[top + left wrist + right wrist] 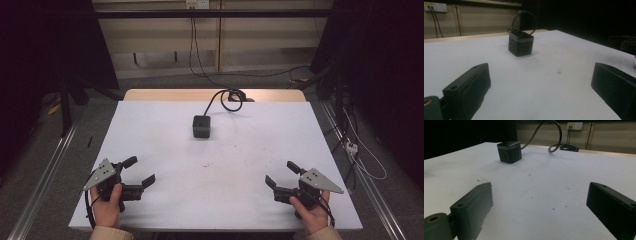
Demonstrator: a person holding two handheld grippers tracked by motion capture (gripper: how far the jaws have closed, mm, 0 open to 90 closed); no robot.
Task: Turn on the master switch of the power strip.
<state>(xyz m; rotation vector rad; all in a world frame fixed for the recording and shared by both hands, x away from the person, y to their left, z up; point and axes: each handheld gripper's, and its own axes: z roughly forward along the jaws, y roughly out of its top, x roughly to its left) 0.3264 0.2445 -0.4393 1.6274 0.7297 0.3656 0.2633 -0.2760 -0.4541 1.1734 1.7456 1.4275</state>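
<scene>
Near edge of the table (165, 215), high view: the person's two hands come in from the bottom, each holding a gripper low over the white top. Left gripper (141, 171) sits at the near left corner, jaws spread wide, nothing between them, pointing inward and away toward the table's middle; grey three-cornered plate on its back. Left hand (107, 207) wraps the body from below. Right gripper (281, 174) mirrors it at the near right corner, jaws likewise spread and empty, aimed inward; right hand (313, 212) grips it from behind. The two grippers lie well apart, with bare white surface between them. In the left gripper view, both black jaws rise at the lower corners with open table between, a small dark speck on the surface just beyond. In the right gripper view, same picture: jaws apart, a few faint marks and specks on the white top ahead. Farther out, past the middle of the table and roughly centred between the grippers: a dark cube-shaped power block (202, 126), standing flat, slots visible on its side faces in both gripper views, touched by neither gripper. From its far side a dark cable (220, 99) arcs up and back, looping into a coil near the far edge, where a strip of wood-coloured tabletop shows beyond the white sheet. Beyond that: wall, sockets (196, 4), hanging leads.
</scene>
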